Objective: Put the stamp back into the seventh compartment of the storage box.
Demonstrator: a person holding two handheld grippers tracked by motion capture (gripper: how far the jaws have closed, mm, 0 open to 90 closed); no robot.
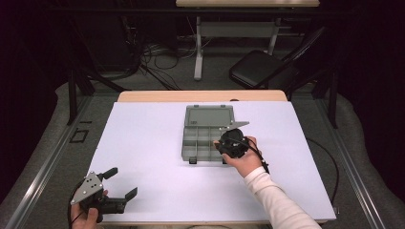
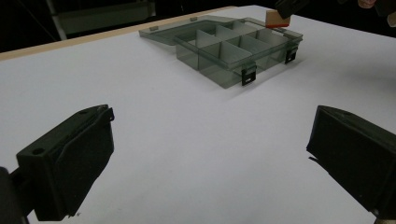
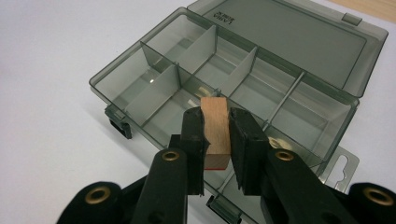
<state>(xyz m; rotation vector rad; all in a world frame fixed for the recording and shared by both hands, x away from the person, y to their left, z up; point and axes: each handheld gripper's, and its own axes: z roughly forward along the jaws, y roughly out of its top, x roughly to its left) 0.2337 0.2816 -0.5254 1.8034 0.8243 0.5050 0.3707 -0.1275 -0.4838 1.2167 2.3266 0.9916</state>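
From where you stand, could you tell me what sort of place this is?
Probably a lab recording station: a white work board on a table, loose cables on the floor behind, a folding chair, dark surroundings.

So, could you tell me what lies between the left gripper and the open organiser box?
Nothing: in the left gripper view, bare white table runs from the left gripper to the organiser box. The high view shows the same.

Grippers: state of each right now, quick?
Left gripper: open, holding nothing.
Right gripper: closed on a wooden block above the open compartment box.
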